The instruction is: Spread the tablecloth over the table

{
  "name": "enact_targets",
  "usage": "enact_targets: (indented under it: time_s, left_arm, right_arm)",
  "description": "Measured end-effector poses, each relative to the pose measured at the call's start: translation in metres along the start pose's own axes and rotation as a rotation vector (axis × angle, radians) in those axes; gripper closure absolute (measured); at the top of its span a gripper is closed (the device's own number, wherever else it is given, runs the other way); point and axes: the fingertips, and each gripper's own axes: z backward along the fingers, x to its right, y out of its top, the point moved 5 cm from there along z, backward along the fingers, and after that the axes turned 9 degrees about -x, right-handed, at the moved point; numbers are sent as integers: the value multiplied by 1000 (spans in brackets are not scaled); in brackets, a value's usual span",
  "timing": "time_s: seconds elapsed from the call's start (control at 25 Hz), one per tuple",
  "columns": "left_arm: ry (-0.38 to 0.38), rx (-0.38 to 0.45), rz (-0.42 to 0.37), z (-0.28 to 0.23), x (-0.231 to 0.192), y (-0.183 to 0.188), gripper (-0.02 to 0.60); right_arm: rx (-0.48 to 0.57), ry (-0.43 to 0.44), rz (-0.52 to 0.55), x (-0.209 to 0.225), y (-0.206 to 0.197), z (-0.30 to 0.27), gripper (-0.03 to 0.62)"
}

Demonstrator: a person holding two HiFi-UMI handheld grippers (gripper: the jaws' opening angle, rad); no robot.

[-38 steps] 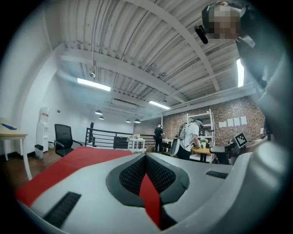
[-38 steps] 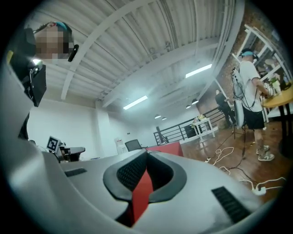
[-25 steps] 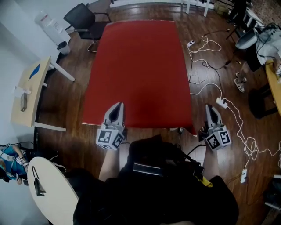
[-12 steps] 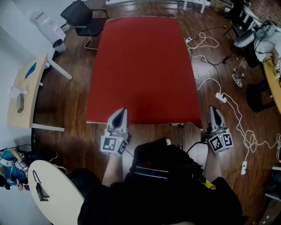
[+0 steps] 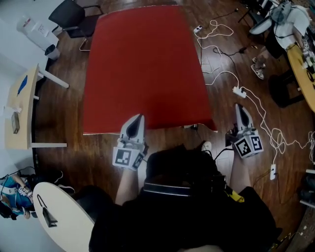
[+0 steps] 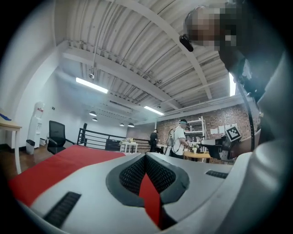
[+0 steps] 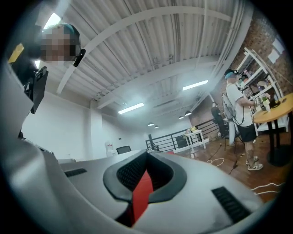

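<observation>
The red tablecloth [image 5: 142, 69] lies flat over the long table and hides the top; its near hem runs straight. My left gripper [image 5: 137, 118] is shut and its tip overlaps that near hem left of centre; a grip on the cloth does not show. In the left gripper view the tablecloth [image 6: 59, 164] stretches away at the left of the left gripper [image 6: 147, 157]. My right gripper [image 5: 239, 106] is shut and hangs over the floor, right of the cloth's near right corner and apart from it. A thin red strip shows between the right gripper's [image 7: 146, 157] pads too.
White cables and a power strip [image 5: 239, 92] trail over the wooden floor right of the table. A black chair [image 5: 69, 15] stands at the far left corner, a wooden side table [image 5: 19, 108] at the left, a round white table [image 5: 59, 216] near left. A person [image 7: 238, 114] stands by desks at right.
The head view has swung, so the table sits higher and further left. Both grippers stay shut; the right one now lies further up beside the cloth's corner.
</observation>
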Motion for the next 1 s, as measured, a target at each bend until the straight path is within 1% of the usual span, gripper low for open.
enact_targets:
  time_s: [0.08, 0.16, 0.24, 0.32, 0.4, 0.48, 0.6, 0.68, 0.76, 0.88, 1.0]
  left_arm:
    - [-9, 9, -10, -31, 32, -3, 583]
    - [-23, 25, -27, -73, 74, -4, 583]
    - [-55, 19, -47, -121, 127, -6, 583]
    - [-93, 14, -43, -168, 186, -7, 583]
    - [-119, 29, -36, -209, 245, -8, 583]
    - [-151, 35, -36, -245, 301, -4, 583]
    - [-239, 15, -69, -285, 366, 4, 583]
    - [-273, -7, -83, -303, 388, 7, 583]
    - [-287, -26, -61, -316, 394, 8, 583]
    - [-300, -89, -28, -337, 400, -4, 583]
    - [-311, -102, -2, -373, 407, -4, 583]
  right_arm:
    - [23, 17, 23, 34, 7, 3, 589]
    - [22, 42, 79, 75, 12, 7, 588]
    - [-5, 74, 135, 121, 19, 13, 589]
    - [-23, 101, 165, 163, 34, 27, 589]
    - [-13, 112, 164, 201, 53, 49, 589]
    - [21, 99, 138, 237, 68, 73, 589]
    - [48, 59, 72, 287, 75, 101, 589]
    - [39, 46, 34, 309, 73, 109, 588]
    - [14, 47, 26, 321, 69, 115, 588]
    - [-19, 27, 45, 340, 64, 123, 588]
    - [-5, -8, 19, 372, 65, 119, 588]
